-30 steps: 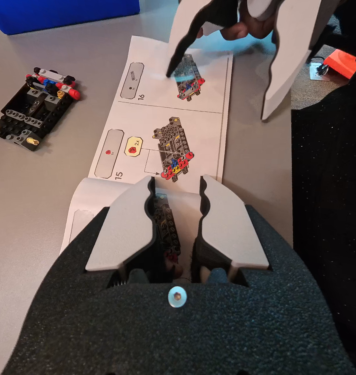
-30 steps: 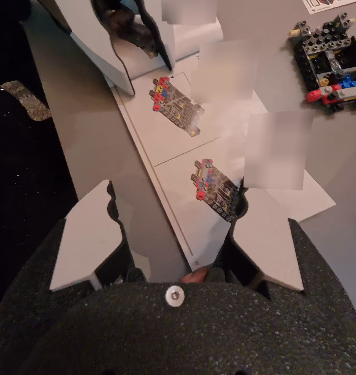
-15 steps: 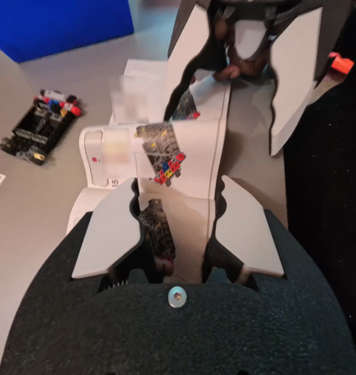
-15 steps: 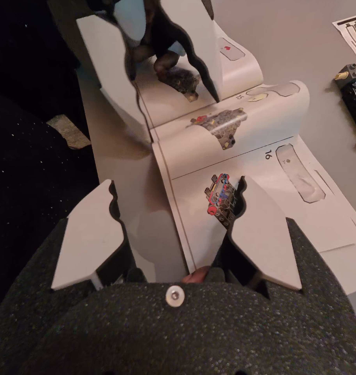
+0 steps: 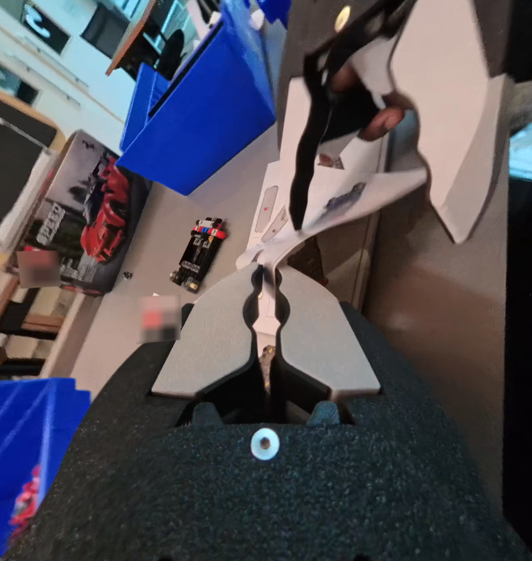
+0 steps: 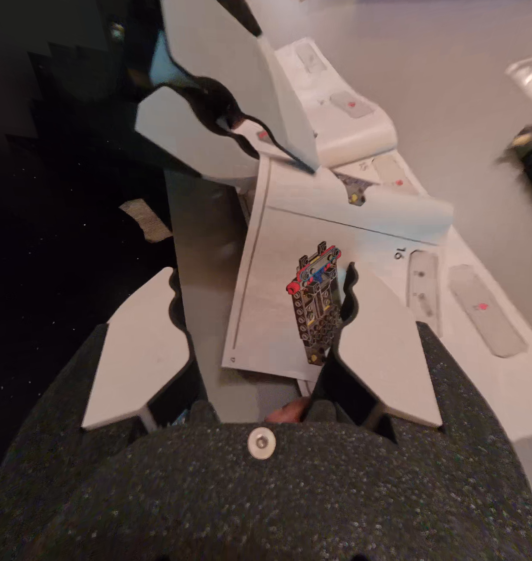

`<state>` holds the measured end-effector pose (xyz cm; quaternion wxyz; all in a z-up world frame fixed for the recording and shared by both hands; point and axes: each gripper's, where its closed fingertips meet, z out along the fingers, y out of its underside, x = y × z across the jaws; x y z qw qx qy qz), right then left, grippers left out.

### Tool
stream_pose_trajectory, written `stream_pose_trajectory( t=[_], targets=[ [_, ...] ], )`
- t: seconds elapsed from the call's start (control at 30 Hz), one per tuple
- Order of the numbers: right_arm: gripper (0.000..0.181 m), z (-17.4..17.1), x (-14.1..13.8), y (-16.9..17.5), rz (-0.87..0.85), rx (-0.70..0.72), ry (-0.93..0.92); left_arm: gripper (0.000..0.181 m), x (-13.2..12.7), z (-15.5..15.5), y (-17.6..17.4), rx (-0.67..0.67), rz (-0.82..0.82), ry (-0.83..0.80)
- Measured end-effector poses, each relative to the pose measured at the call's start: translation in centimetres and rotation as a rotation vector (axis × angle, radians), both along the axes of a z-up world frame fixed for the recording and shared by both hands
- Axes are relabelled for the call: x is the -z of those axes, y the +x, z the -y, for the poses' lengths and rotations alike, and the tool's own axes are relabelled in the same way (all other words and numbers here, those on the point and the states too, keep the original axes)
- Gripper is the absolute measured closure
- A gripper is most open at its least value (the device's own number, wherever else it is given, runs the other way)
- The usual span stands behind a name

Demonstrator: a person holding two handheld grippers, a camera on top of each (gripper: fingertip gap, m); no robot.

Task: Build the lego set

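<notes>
Lifted now, where half a second back the page only curled off the table — left gripper point(image 5: 266, 274) closed on a page of the instruction booklet point(image 6: 307, 306), tilted hard sideways, sheet pinched at the very tips and arching away toward the right gripper point(image 5: 377, 230). Right gripper point(image 6: 263, 283) wide open in its own view, nothing between the fingers, one finger resting over the lower page beside the printed chassis drawing, pressing or hovering — cannot tell which.

Booklet open on the grey table point(image 5: 125, 321), its long side running from one gripper toward the other, the free page edge near the dark table edge on the person's side. Half-built black chassis point(image 5: 199, 252), red-and-blue bar at its far end, well apart from the booklet out toward the blue bin point(image 5: 198, 127) and the set's box point(image 5: 85, 218). A second blue bin point(image 5: 21, 455) close in at the lower left.

Likely step: turning to the next page. Turn depends on one thing — pinched page rising from the left gripper's tips, spine lying across the booklet beyond them, so the sweep should go over the spine and away from the right gripper's held-down page. Left gripper nearer the loose sheet; right better placed to keep the rest flat. Risk: creasing or tearing thin paper if pulled along rather than over.
</notes>
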<state>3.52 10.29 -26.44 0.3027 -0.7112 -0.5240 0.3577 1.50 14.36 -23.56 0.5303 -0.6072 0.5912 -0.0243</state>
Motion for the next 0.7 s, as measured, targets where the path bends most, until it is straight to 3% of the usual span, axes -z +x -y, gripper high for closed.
stream_pose_trajectory(
  t=[0.27, 0.43, 0.6, 0.7],
  targets=[
    [0.121, -2.3, -4.7, 4.1, -0.134, 0.030, 0.358, 0.176, -0.5, -0.6, -1.0, -0.044, 0.414, -0.423],
    [0.139, -1.6, -5.3, 3.9, -0.190, -0.028, 0.426, 0.176, -0.1, -0.8, -1.2, -0.052, 0.482, -0.505],
    [0.174, -1.1, -5.4, 3.6, -0.234, -0.058, 0.460, 0.176, -0.3, -0.9, -1.4, -0.048, 0.525, -0.547],
    [0.180, -0.8, -5.6, 3.3, -0.269, -0.074, 0.435, 0.176, -0.3, -0.8, -1.4, -0.043, 0.531, -0.552]
  ],
)
